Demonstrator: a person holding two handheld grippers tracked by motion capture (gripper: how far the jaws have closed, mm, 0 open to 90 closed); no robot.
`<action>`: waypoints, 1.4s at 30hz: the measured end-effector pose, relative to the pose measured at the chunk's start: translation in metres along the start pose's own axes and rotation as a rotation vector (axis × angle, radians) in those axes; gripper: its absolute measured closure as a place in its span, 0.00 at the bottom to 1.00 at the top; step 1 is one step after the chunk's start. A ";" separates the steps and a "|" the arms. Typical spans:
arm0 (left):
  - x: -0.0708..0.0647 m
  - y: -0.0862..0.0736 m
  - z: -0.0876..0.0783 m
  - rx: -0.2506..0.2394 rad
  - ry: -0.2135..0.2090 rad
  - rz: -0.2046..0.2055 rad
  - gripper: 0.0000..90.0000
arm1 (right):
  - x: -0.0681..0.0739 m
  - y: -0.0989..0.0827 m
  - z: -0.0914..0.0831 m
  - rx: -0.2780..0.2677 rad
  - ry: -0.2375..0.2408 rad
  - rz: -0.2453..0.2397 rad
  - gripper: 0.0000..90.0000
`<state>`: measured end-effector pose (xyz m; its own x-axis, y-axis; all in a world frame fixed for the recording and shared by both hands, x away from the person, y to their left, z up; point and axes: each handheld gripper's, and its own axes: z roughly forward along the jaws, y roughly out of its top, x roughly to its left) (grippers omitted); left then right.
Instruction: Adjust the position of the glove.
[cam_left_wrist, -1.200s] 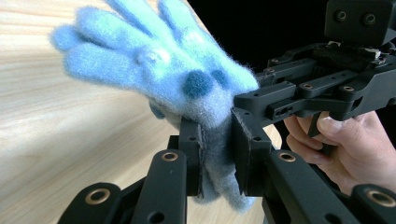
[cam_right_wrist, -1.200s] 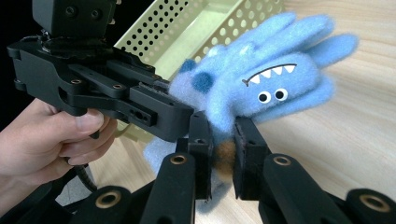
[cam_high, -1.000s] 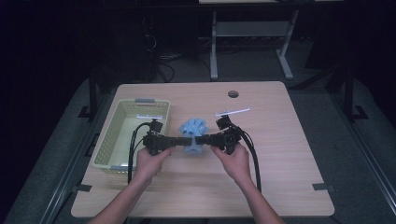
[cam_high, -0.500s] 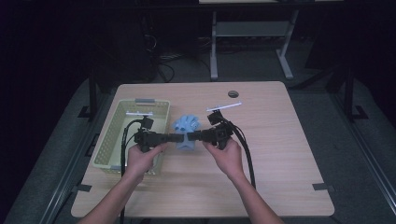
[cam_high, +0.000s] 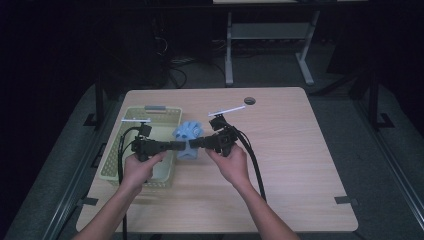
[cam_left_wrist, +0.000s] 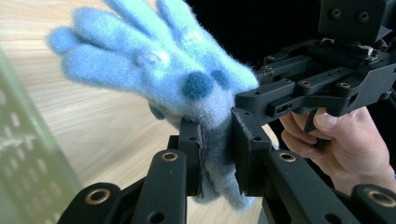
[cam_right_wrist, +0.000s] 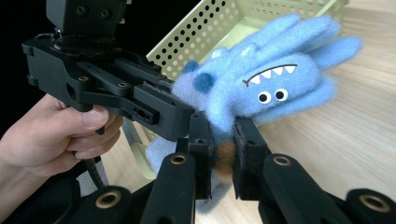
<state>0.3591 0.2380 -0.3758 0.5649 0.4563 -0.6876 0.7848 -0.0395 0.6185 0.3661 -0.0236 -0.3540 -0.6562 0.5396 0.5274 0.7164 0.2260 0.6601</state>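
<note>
Both claws, left claw (cam_high: 176, 145) and right claw (cam_high: 196, 142), stay clamped on the blue plush toy (cam_high: 188, 135), now carried toward nine o'clock, beside the basket (cam_high: 131, 119) on the counter (cam_high: 300, 150).

A fuzzy light-blue monster glove (cam_right_wrist: 261, 88) is hanging in the air just beside the pale green basket (cam_high: 131, 170), its finger-like lobes pointing away, white teeth and two googly eyes showing, its cuff being pinched from opposite sides above the table.

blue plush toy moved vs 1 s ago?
Yes. The blue plush toy, held by both grippers, has shifted left toward the basket, now nearly at its right rim.
</note>
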 end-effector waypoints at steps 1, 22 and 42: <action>0.000 0.000 -0.002 -0.001 0.001 0.000 0.83 | 0.001 0.001 0.001 0.003 0.001 -0.001 0.89; 0.014 -0.001 -0.037 -0.008 0.031 -0.002 0.83 | 0.016 0.016 0.033 0.029 0.041 -0.019 0.89; 0.029 -0.001 -0.064 -0.016 0.049 -0.027 0.83 | 0.028 0.028 0.061 0.033 0.070 -0.025 0.89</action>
<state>0.3581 0.3082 -0.3716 0.5302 0.4995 -0.6851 0.7951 -0.0123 0.6064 0.3825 0.0470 -0.3530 -0.6883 0.4755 0.5480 0.7061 0.2659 0.6563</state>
